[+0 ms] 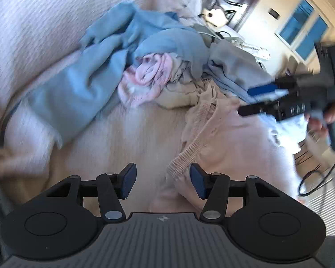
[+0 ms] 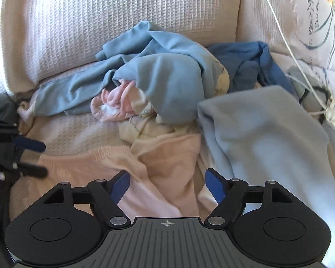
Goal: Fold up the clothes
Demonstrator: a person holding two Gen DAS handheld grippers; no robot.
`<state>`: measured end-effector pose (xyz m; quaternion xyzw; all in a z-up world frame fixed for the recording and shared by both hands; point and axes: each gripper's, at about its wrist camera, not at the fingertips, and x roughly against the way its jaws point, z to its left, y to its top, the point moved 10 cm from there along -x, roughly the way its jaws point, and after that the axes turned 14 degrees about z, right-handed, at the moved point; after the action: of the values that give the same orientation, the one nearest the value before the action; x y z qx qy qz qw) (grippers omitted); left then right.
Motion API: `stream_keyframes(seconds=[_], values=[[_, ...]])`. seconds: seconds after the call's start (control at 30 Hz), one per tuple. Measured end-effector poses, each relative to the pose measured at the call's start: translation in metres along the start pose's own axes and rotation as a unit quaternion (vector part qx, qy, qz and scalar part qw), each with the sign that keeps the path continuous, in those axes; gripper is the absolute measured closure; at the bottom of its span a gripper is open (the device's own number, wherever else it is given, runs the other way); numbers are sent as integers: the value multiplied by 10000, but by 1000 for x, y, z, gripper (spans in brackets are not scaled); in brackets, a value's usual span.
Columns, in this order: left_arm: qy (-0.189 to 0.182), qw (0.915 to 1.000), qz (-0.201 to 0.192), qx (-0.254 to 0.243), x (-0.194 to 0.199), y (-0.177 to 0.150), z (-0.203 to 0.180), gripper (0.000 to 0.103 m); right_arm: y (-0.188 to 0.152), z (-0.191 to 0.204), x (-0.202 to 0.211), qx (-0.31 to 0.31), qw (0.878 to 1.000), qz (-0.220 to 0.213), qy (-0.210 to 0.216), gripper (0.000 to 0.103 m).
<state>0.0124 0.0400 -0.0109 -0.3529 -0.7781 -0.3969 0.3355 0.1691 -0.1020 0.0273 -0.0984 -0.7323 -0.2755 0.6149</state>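
Note:
A pale pink garment (image 1: 223, 134) with a ribbed hem lies crumpled on the cream waffle cover (image 1: 134, 138). My left gripper (image 1: 163, 183) is open just above the hem, which lies under the gap near the right-hand pad, not pinched. In the right wrist view the same pink garment (image 2: 167, 151) spreads beneath my right gripper (image 2: 167, 186), whose jaws stand wide apart and grip nothing. Each gripper shows in the other's view: the right gripper (image 1: 244, 101) comes in from the right, and the left gripper (image 2: 44, 158) is at the left edge.
Behind the pink piece lie a light blue garment (image 2: 163, 78), a small pink-and-white one (image 2: 114, 105), a cream one (image 2: 140, 129) and a dark blue one (image 2: 252, 62). A folded grey-blue fleece (image 2: 268, 134) is to the right. White cables (image 2: 290, 44) run past the cushions (image 2: 100, 22).

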Motion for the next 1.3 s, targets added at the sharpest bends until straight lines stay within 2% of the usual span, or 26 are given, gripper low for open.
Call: stream_keyframes(seconds=[0.1, 0.23, 0.33, 0.47, 0.53, 0.73, 0.87, 0.93, 0.97, 1.07, 1.17, 1.23, 1.3], values=[[-420, 9981, 327, 299, 3, -16, -7, 43, -4, 5, -7, 121, 9996, 148, 227, 19], [-665, 9936, 807, 418, -10, -35, -20, 40, -3, 2, -24, 306, 9985, 423, 133, 18], [-933, 9862, 1221, 615, -23, -51, -28, 39, 1, 3, -38, 470, 9968, 613, 187, 18], [-782, 9832, 1549, 573, -38, -67, -36, 39, 4, 4, -52, 751, 9940, 773, 202, 18], [-722, 9832, 1538, 663, -46, -67, -36, 39, 5, 3, -59, 782, 9927, 877, 278, 17], [-390, 9897, 1018, 930, -55, -57, -41, 38, 5, 6, -73, 757, 9920, 921, 425, 14], [-375, 9874, 789, 1318, -56, -54, -41, 36, 3, 6, -72, 725, 9929, 835, 450, 14], [-519, 9874, 747, 1292, -55, -49, -41, 63, 2, 6, -73, 684, 9934, 799, 462, 13], [-626, 9878, 778, 1198, -56, -46, -42, 89, 2, 7, -74, 653, 9938, 777, 455, 13], [-834, 9865, 881, 1104, -58, -41, -41, 94, -1, 7, -75, 533, 9951, 710, 431, 15], [-852, 9882, 911, 890, -53, -37, -41, 96, -4, 4, -69, 252, 9958, 668, 577, 39], [-935, 9884, 904, 783, -47, -32, -41, 96, -9, 2, -62, -27, 9957, 645, 670, 71], [-1090, 9888, 748, 698, -33, -23, -42, 97, -17, 1, -55, -273, 9954, 668, 629, 83]])
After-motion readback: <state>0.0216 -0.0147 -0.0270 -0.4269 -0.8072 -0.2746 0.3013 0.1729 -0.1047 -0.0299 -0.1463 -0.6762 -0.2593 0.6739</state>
